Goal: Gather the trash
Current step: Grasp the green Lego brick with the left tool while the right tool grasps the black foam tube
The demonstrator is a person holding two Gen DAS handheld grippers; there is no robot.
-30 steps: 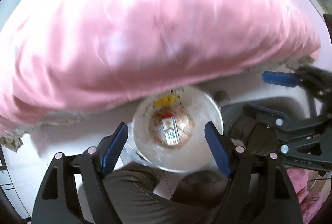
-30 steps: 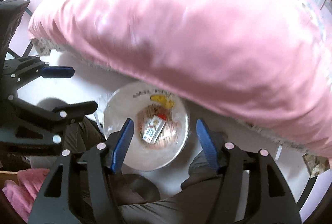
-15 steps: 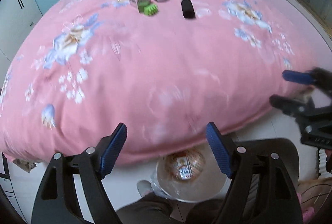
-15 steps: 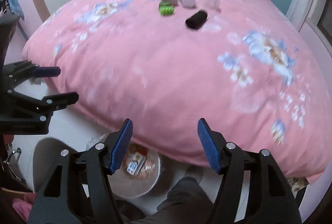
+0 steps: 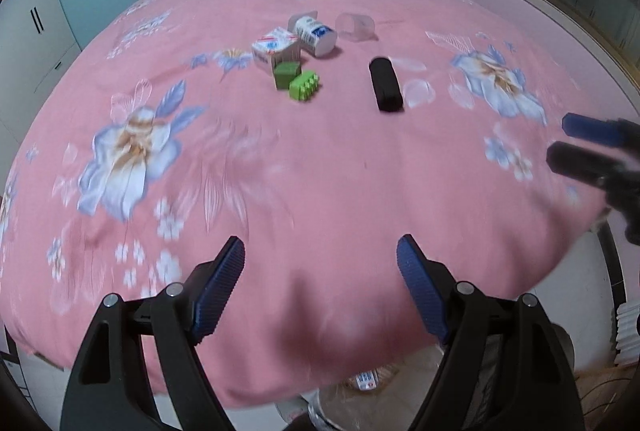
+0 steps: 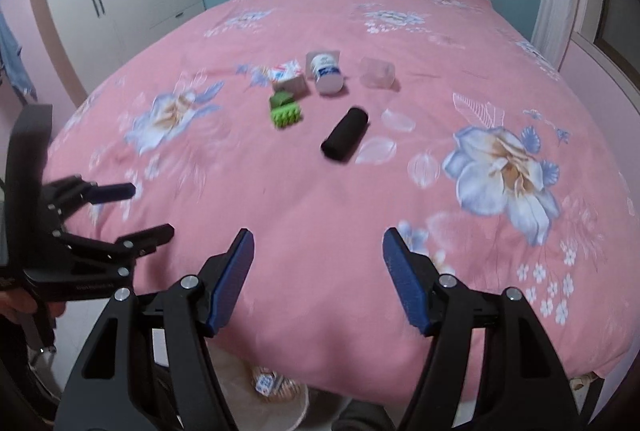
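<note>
Left wrist view: my left hand-held gripper [image 5: 320,263] is released, jaws wide apart with nothing between them, hanging over the near edge of the pink floral bed [image 5: 280,171]. Trash lies well ahead of it, mid-bed: white carton [image 5: 276,48], white cup on its side [image 5: 316,31], green block [image 5: 306,84], black roll [image 5: 385,84], clear plastic cup [image 5: 355,26]. Right wrist view: my right hand-held gripper [image 6: 318,259] is also released and empty, the same cluster well apart from its pads. Trash bin [image 6: 276,389] sits below the bed edge, mostly hidden.
</note>
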